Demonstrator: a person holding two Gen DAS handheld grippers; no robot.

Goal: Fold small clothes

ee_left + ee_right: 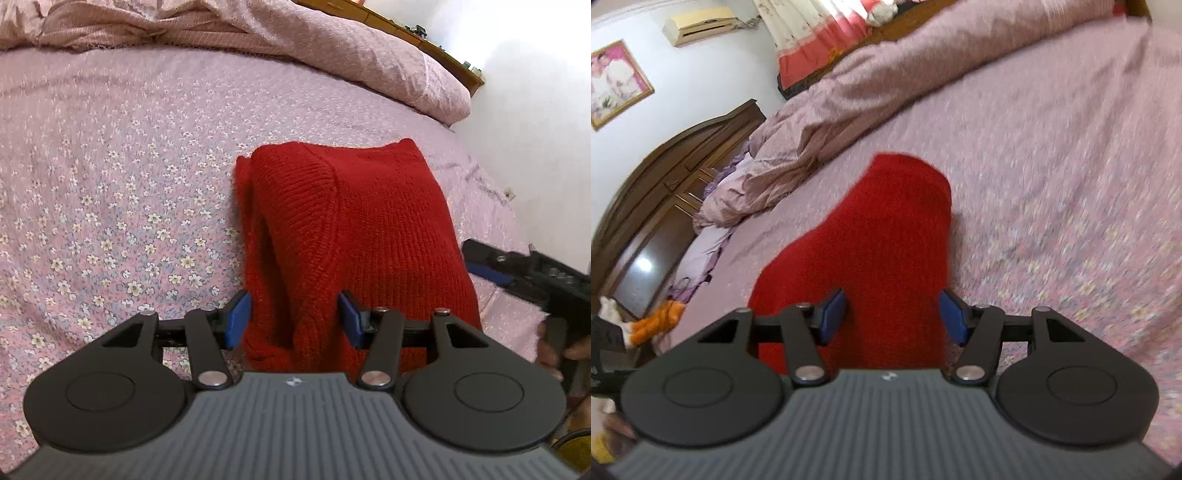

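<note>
Two grippers, one garment: a red knit sweater [354, 236] lies on the bed [122, 184], on the pink flowered sheet, already doubled into a narrow slab with a rolled fold running along its left edge. A rumpled duvet [332, 48] sits well behind it.

My left gripper [293, 319] has its blue pads spread apart, straddling the near end of that rolled fold. Knit sits between the pads but I see no pinch; the jaws stand wide on either side.

My right gripper [892, 315] is likewise spread, its pads either side of the sweater's near end [879, 240]. That view is smeared with motion blur, so I cannot tell whether the pads touch the cloth. From the left wrist view the right tool [524, 269] shows at the far right, just beside the sweater's right edge.

My read: the lengthwise folds look done, and the step in hand is taking hold of the near hem for the last crosswise fold. Next move calls for both grippers to close on the full stack of layers at matching points, then lift and carry the near end toward the far end evenly. Thick knit; a shallow bite may catch only the top layer.
</note>
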